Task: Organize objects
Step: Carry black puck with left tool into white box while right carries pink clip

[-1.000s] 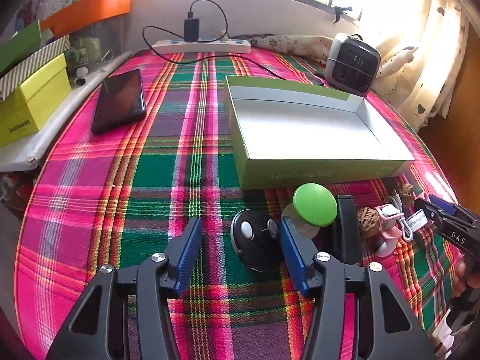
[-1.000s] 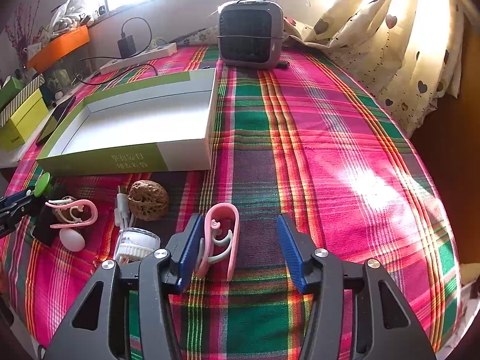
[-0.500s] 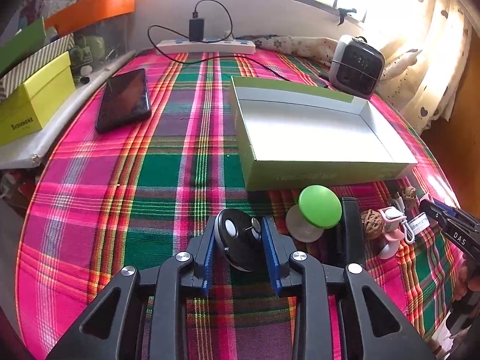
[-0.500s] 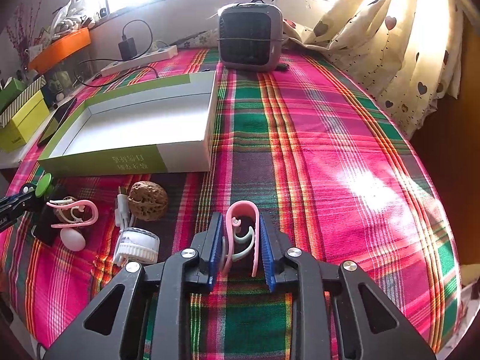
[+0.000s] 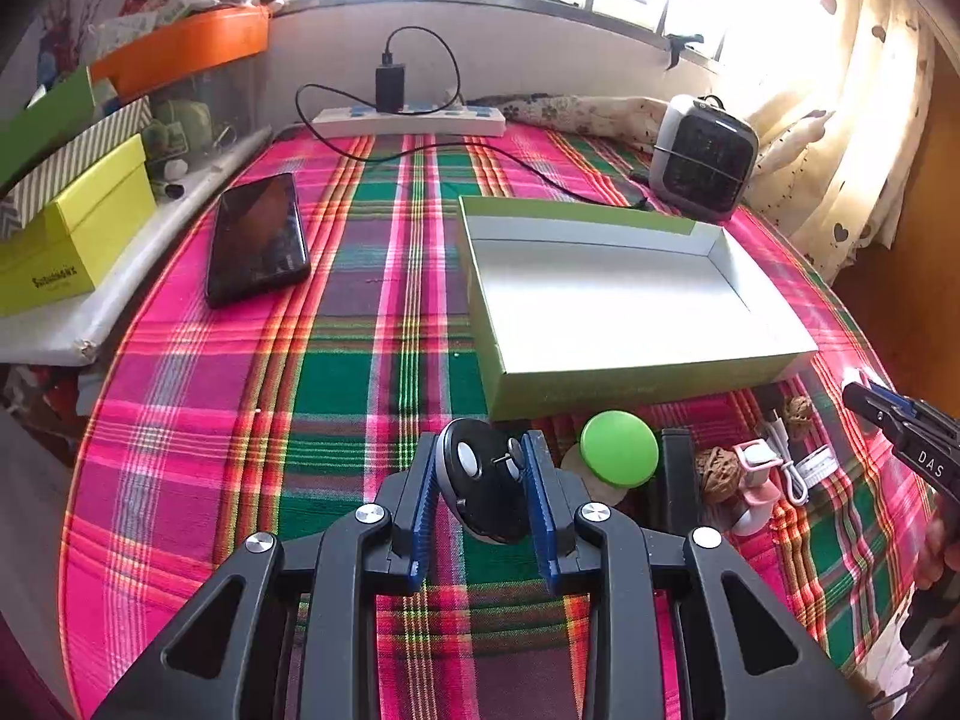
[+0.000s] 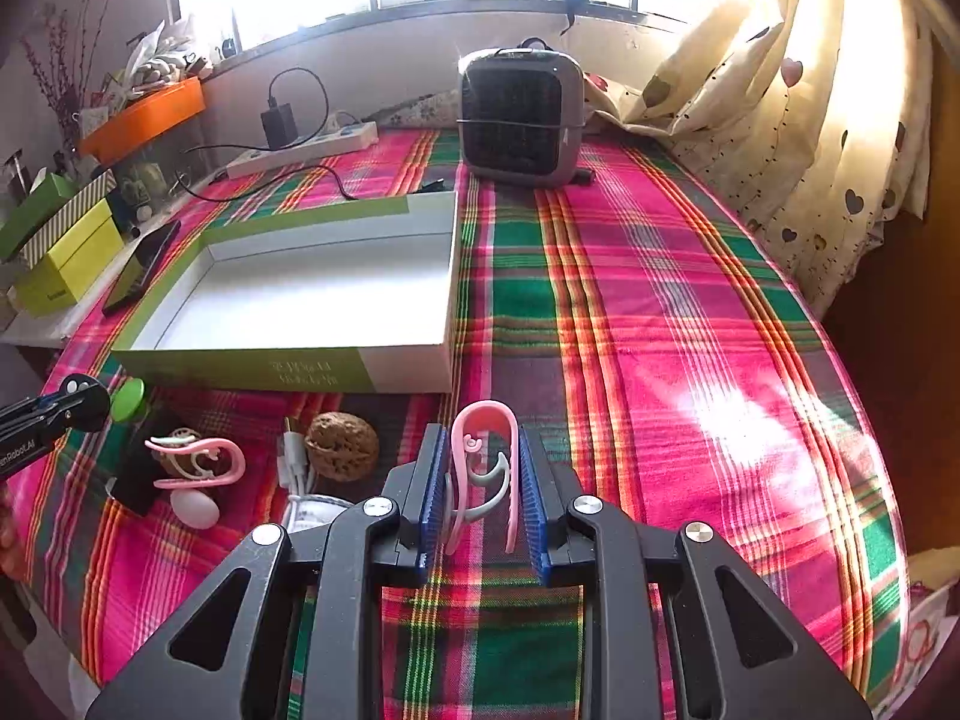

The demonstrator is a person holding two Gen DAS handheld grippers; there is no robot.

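Both pairs of jaws are clenched on something. Our left gripper pinches a black round gadget between its blue pads; the gadget has a white button on its face and sits on the plaid cloth just in front of the near wall of the open box. Our right gripper squeezes a pink clip by its two long sides, the rounded end of the clip pointing away from us, and it stands just beside the near right corner of the same box.

We see the box white inside and green outside, with nothing lying in it. Between our two grippers, along the box's near wall, the loose things are gathered: a green round cap on a pale base just to the right of the gadget, a black block beside it, a walnut, a white cable with a white coil near it, a second pink clip and a small white egg-shaped piece under that clip. A second, smaller brown nut may lie farther back in the left view, though it is too small there for us to be sure.

Away from the task, a dark phone lies flat on the cloth to the left of the box, a power strip with a black charger plugged in sits at the far edge, and a small grey fan heater stands at the far right, next to the heart-print curtain.
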